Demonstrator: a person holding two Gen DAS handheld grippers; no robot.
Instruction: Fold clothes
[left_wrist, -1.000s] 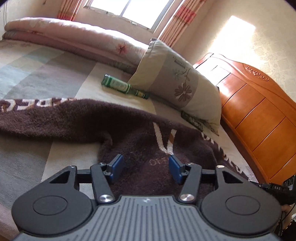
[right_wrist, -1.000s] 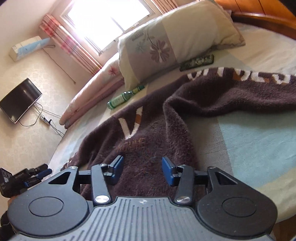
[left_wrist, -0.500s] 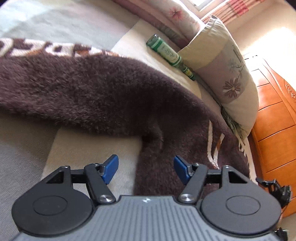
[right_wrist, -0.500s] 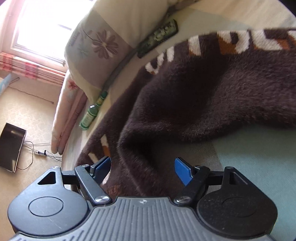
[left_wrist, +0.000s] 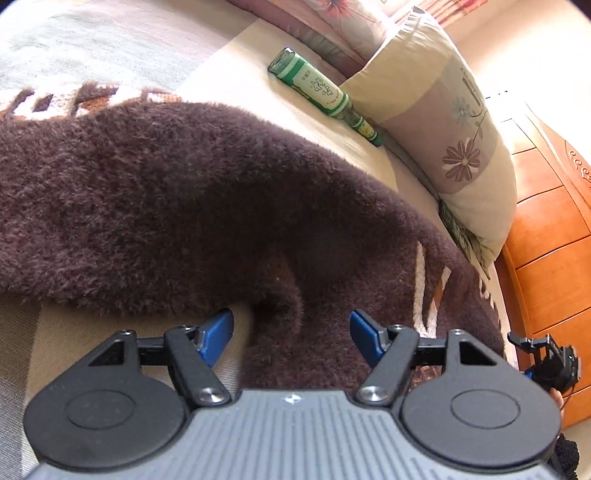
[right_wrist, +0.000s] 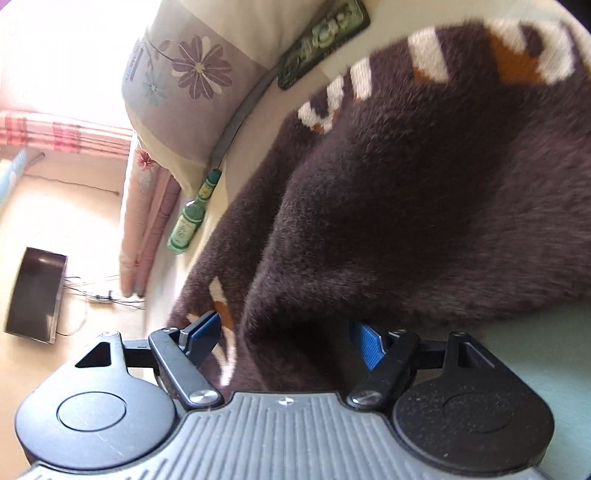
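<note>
Left wrist view
Left gripper (left_wrist: 291, 326): the fingers (left_wrist: 218, 334) stand spread and have just been opening further; the pads press on nothing.
Sweater (left_wrist: 166, 206): a fuzzy dark brown knit with white and orange lettering, lying spread on the bed. A narrow fold of it runs down between the spread fingers, clear of both pads.
Bed (left_wrist: 236, 70): a sheet in pale beige and grey-green blocks, bare to the far left and in the near left corner under the gripper.
Bottle (left_wrist: 321, 92): green glass with a green and white label, lying on its side on the far part of the bed, its neck just beside the pillow.
Pillow (left_wrist: 454, 122): cream and mauve with a flower print, far right, propped at a tilt.
Headboard (left_wrist: 554, 236): orange wood panels at the right edge.
Right gripper (left_wrist: 550, 363): seen only in part at the near right edge, beside the sweater's hem.

Right wrist view
Right gripper (right_wrist: 284, 334): the fingers (right_wrist: 367, 343) are parted wide, having just been opening; nothing is clamped between them.
Sweater (right_wrist: 406, 192): fills the middle and right; a thick ridge of it comes down into the gap between the fingers, with white and orange marks beside the left finger.
Bottle (right_wrist: 188, 221): lying to the far left of the sweater, near the pillow (right_wrist: 192, 74).
Flat green packet (right_wrist: 325, 44): lies on the bed at the far edge, beside the pillow.
Screen (right_wrist: 35, 295): dark, far left.
</note>
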